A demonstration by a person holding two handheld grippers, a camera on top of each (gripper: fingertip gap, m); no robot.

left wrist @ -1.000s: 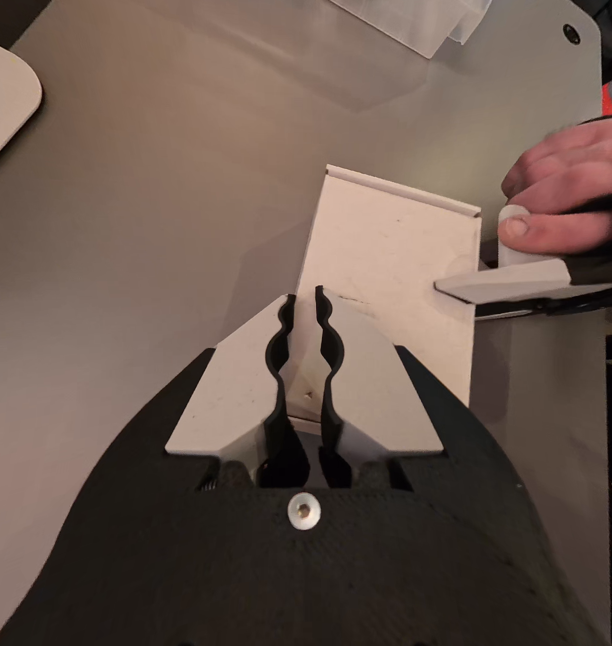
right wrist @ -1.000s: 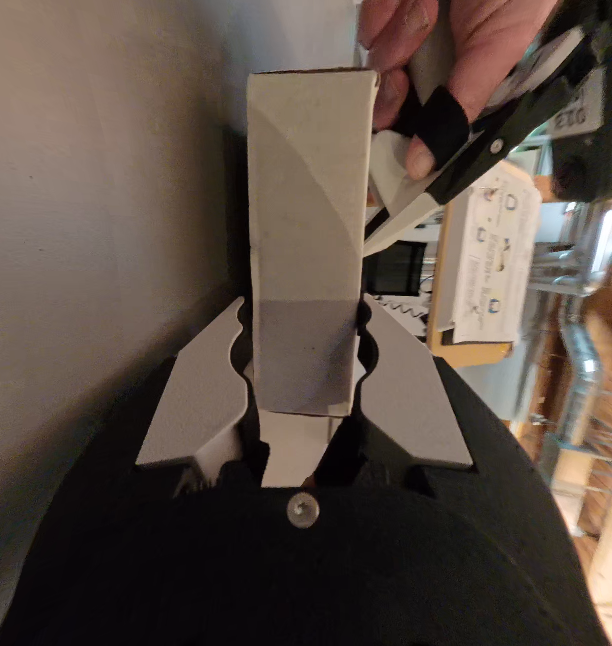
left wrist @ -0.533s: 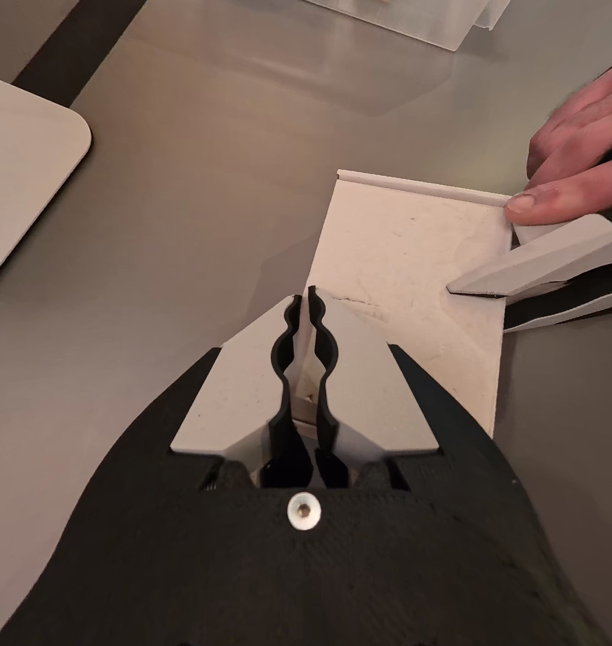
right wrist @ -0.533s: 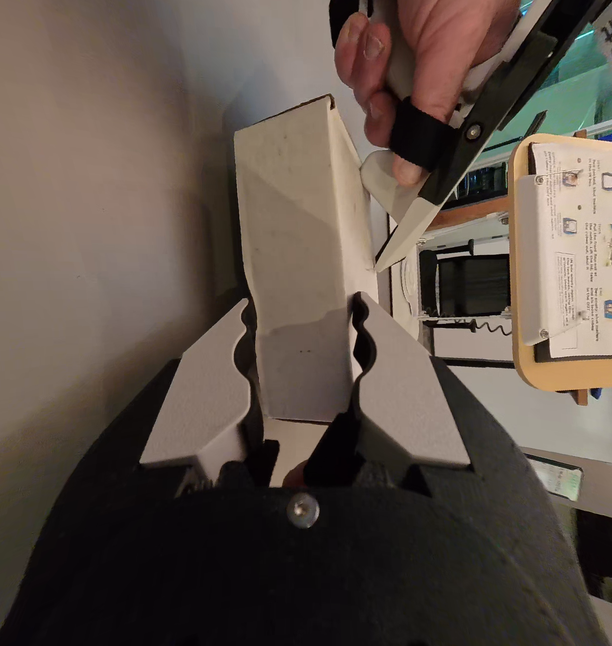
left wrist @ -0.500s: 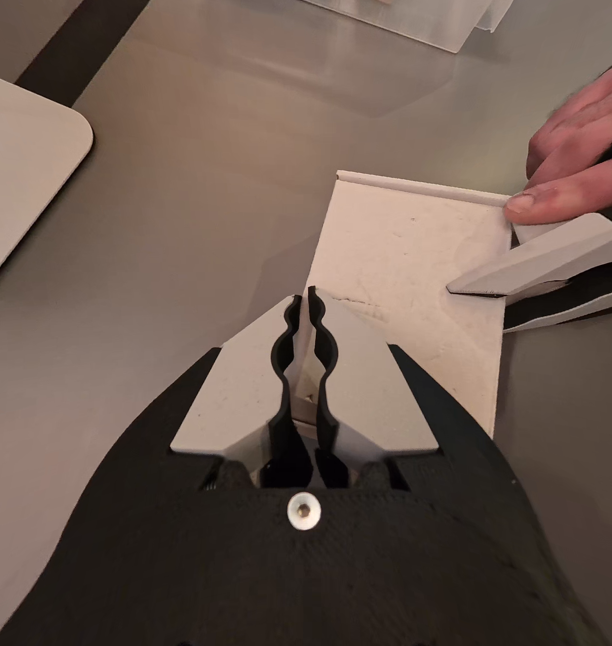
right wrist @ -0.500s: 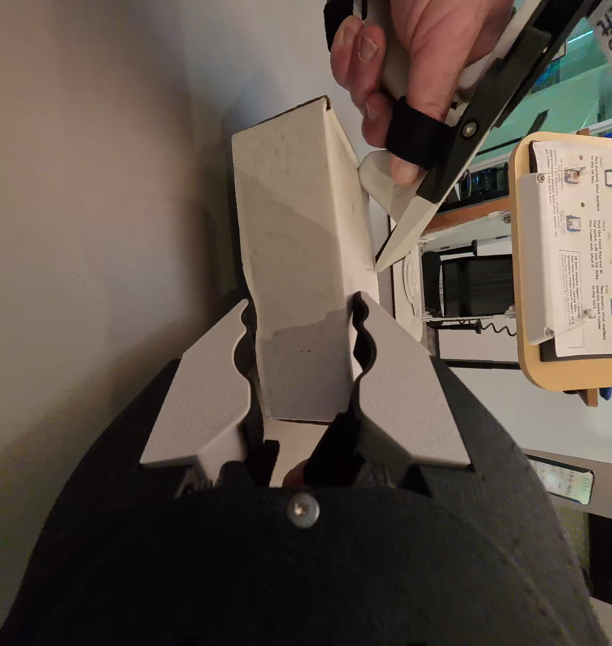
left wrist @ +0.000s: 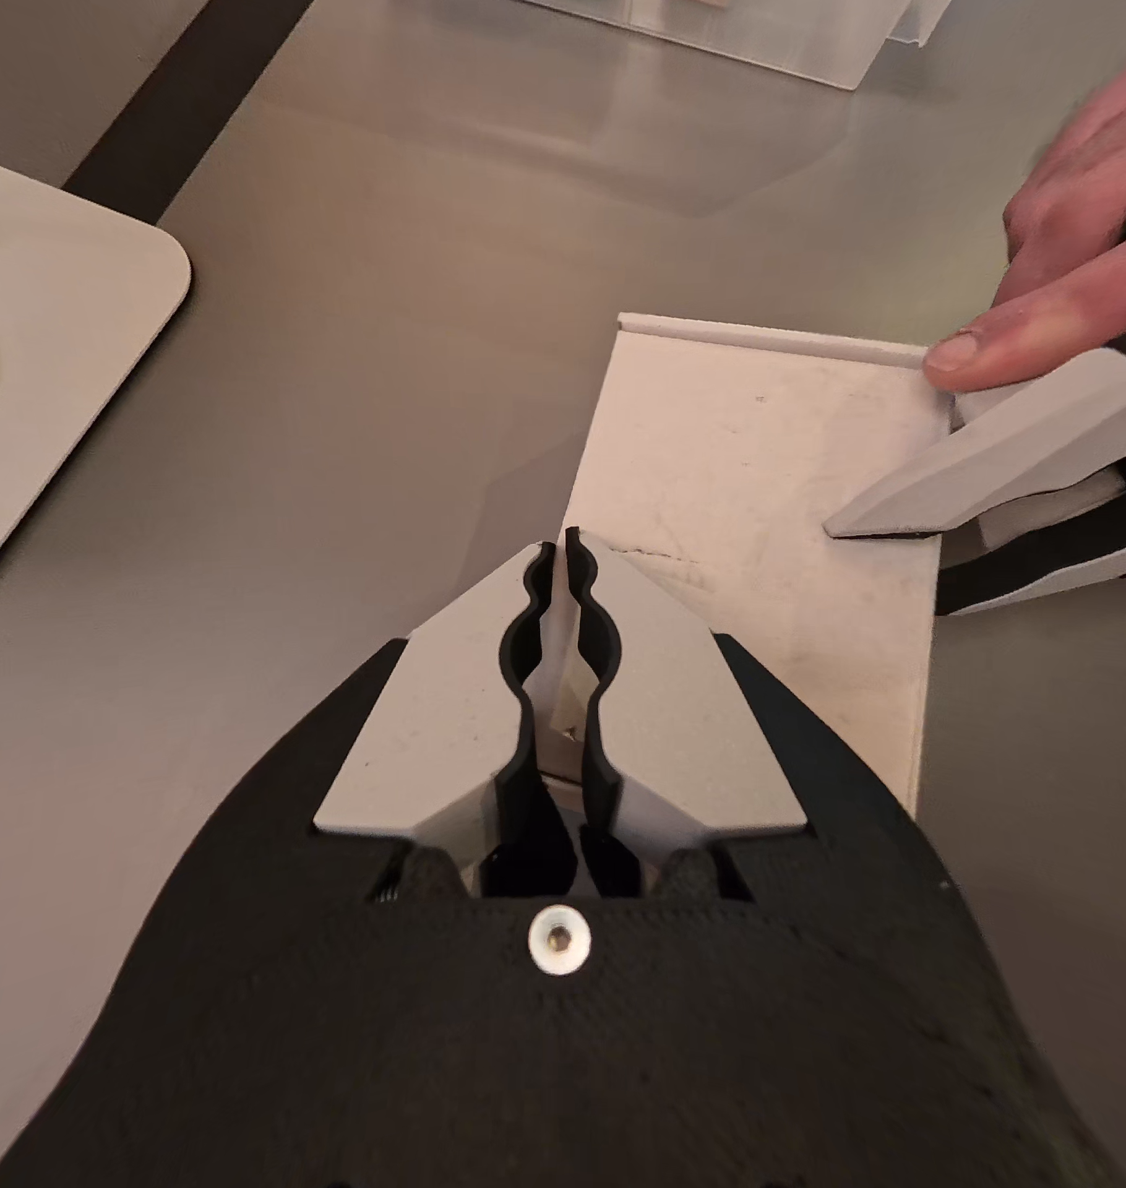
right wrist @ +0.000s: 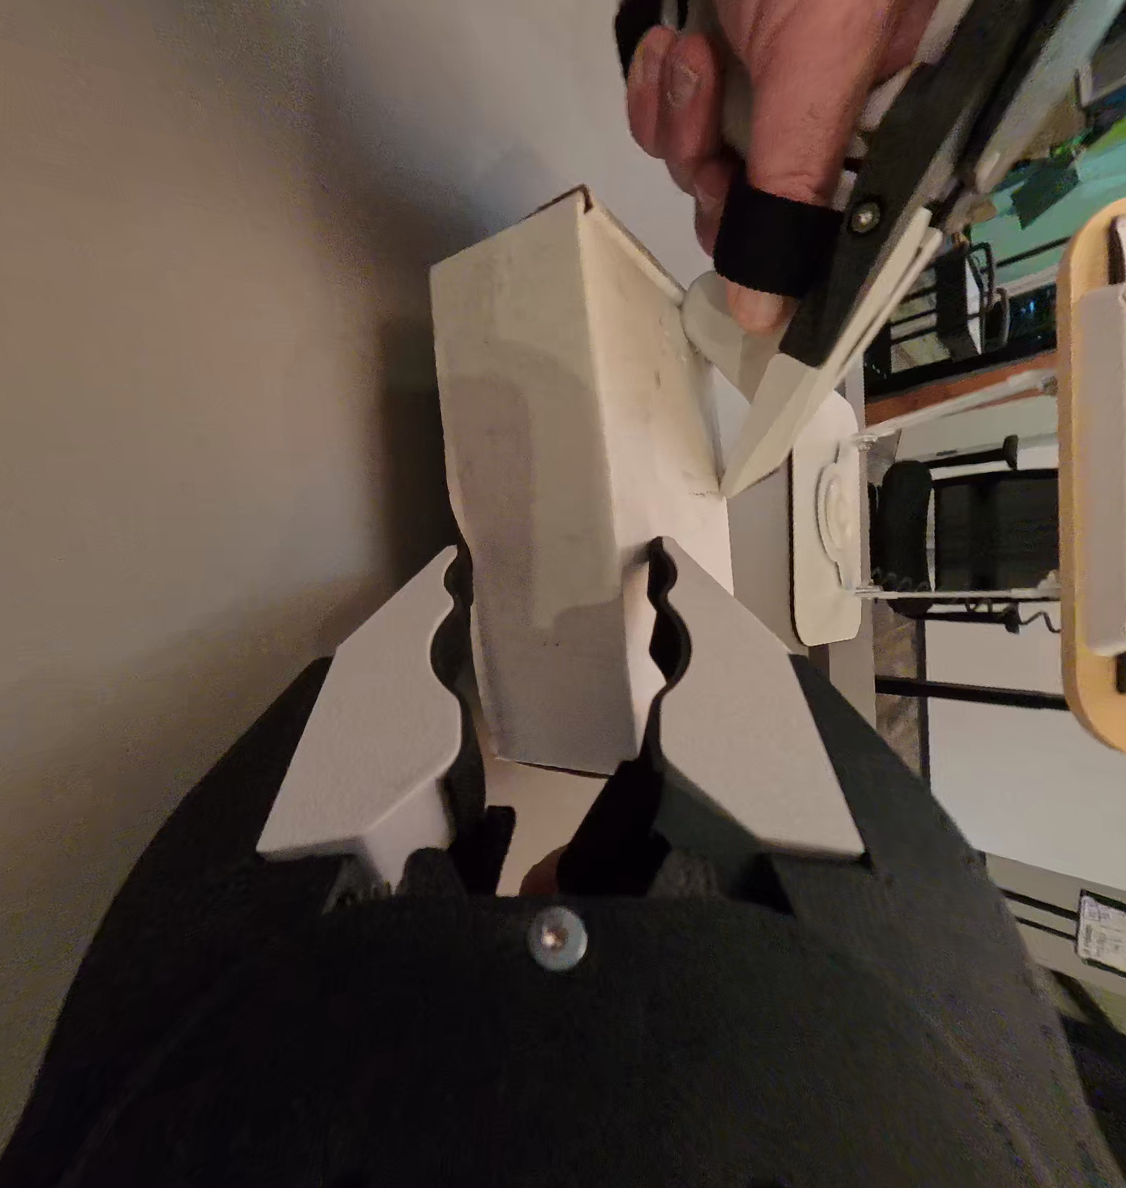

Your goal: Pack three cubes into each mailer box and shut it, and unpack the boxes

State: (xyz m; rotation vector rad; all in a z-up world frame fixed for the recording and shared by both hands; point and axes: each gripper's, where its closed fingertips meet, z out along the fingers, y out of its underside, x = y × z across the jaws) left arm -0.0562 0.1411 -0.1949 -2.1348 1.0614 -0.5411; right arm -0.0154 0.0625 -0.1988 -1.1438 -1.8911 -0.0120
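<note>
Mailer box (right wrist: 547, 514) tilted further; both hand-held grippers still clamped.

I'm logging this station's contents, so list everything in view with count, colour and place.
box: one, white, shut, on the table, clamped by both grippers
table: one, grey, under everything
tray: one, off-white with rounded corners, far left on the table
clear container: one, transparent, at the far table edge
board: one, tan wood with white sheets, in the background
left gripper: one, grey fingers on black body, shut on a box flap
right gripper: one, same colours, shut on the box
hands: two, one behind each gripper
</note>
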